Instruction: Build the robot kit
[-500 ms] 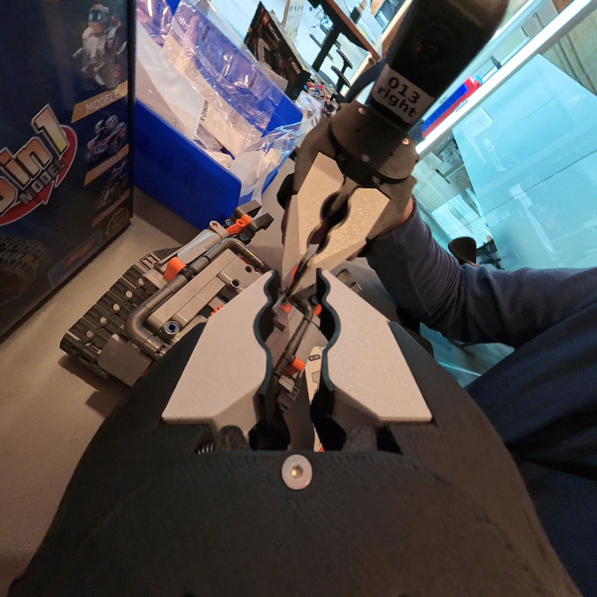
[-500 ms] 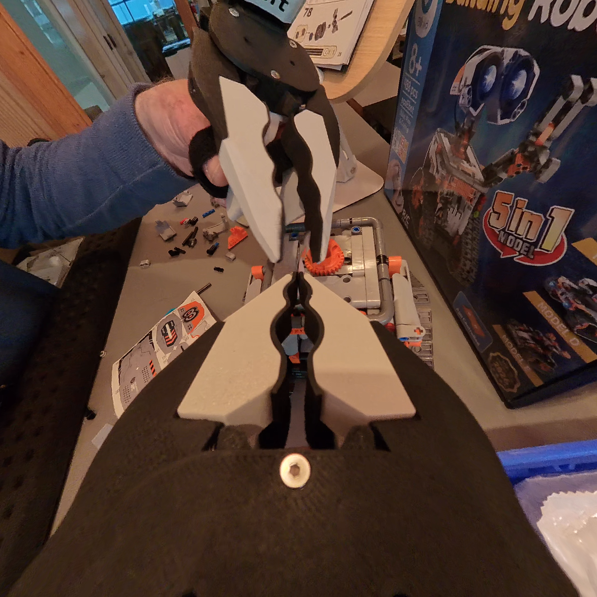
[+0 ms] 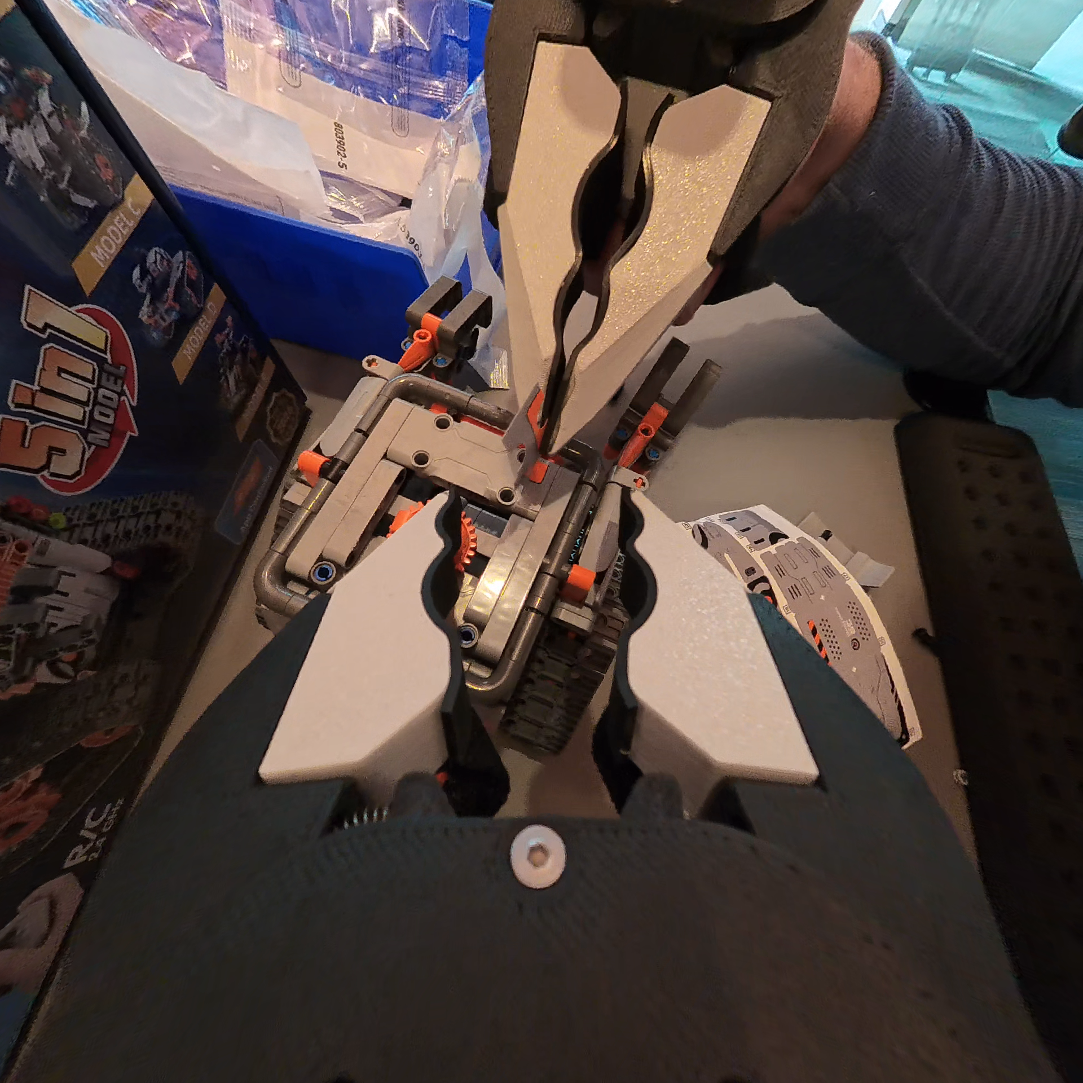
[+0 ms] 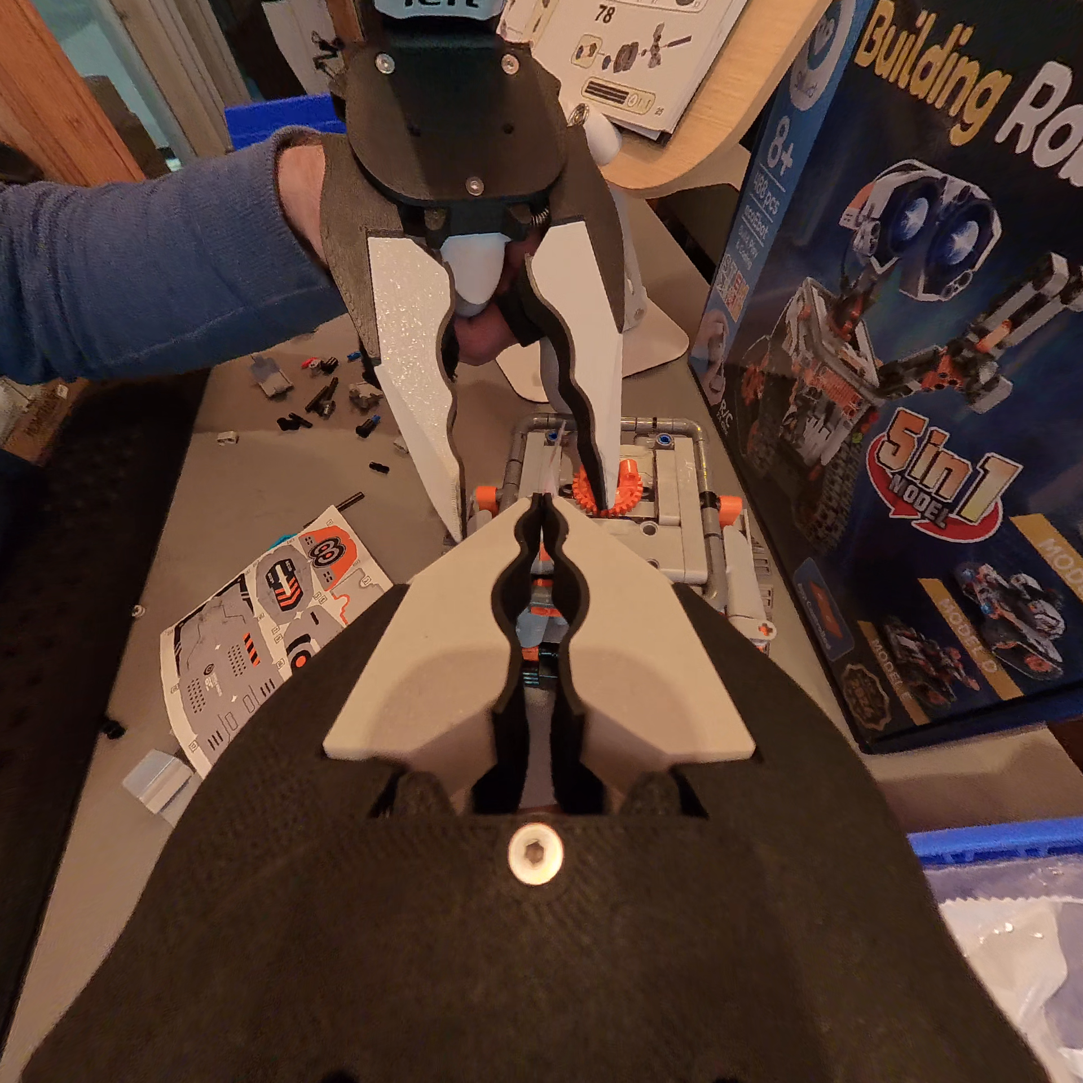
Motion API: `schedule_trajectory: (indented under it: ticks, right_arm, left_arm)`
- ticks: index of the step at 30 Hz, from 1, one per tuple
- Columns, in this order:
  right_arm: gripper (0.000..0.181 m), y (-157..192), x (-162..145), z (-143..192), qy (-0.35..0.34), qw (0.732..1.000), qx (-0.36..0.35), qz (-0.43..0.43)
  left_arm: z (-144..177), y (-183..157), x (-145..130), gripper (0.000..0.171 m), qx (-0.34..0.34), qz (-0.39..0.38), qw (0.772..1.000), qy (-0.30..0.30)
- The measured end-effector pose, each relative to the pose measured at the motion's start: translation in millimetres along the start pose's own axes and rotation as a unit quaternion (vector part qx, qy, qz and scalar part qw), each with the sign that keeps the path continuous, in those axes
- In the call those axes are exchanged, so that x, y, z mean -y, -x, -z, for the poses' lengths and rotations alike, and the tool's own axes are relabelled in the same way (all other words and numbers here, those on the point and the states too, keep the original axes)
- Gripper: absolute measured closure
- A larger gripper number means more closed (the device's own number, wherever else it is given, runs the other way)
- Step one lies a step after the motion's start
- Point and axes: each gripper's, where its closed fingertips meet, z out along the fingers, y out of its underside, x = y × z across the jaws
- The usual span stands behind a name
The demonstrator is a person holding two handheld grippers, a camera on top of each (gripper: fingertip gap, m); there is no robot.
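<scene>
My right gripper (image 4: 540,498) has its two fingers pressed together on a small orange piece (image 3: 536,469) at the near end of the grey brick-built tracked vehicle (image 3: 469,527); in the left wrist view the tips pinch that piece just above the model's grey frame. My left gripper (image 3: 536,504) is spread wide, one finger on either side of the model's body, with the orange gear (image 4: 595,489) between them. In the right wrist view the finger on the box side reaches down to that gear, though I cannot tell whether it touches, and the other finger hangs off the model's side, clear of it.

The vehicle sits on the grey table (image 4: 264,486), roughly in the middle, its black tracks (image 3: 557,685) on the surface. Just beside it along one edge stands a large dark blue toy box (image 4: 937,410) with robot pictures on it. On the model's other side a sheet of stickers (image 4: 264,609) lies flat on the table, and farther off a scatter of small black and grey loose parts (image 4: 322,398) lies near my left sleeve. A blue bin (image 3: 305,275) stuffed with clear plastic bags (image 3: 328,88) sits at the table's end next to the box. A black mat (image 3: 996,586) runs along the table's open side. A pale wooden stand (image 4: 691,117) with an instruction booklet (image 4: 627,58) rises at the far end.
</scene>
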Motion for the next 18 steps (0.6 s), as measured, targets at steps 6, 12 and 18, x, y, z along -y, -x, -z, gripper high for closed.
schedule_trajectory:
  ticks: [6,12,18]
  right_arm:
    - [0.181,3,0,1,0.002,1.000,0.003,0.012]
    - [0.181,9,2,-1,0.003,1.000,0.013,0.019]
    - [0.181,6,18,8,-0.036,0.999,0.009,0.006]
  left_arm:
    - [-1,5,-2,0.128,0.026,-0.025,0.999,0.000]
    - [-2,6,-1,0.127,0.033,-0.029,0.999,-0.006]
    - [-3,7,0,0.126,0.037,-0.031,0.999,-0.009]
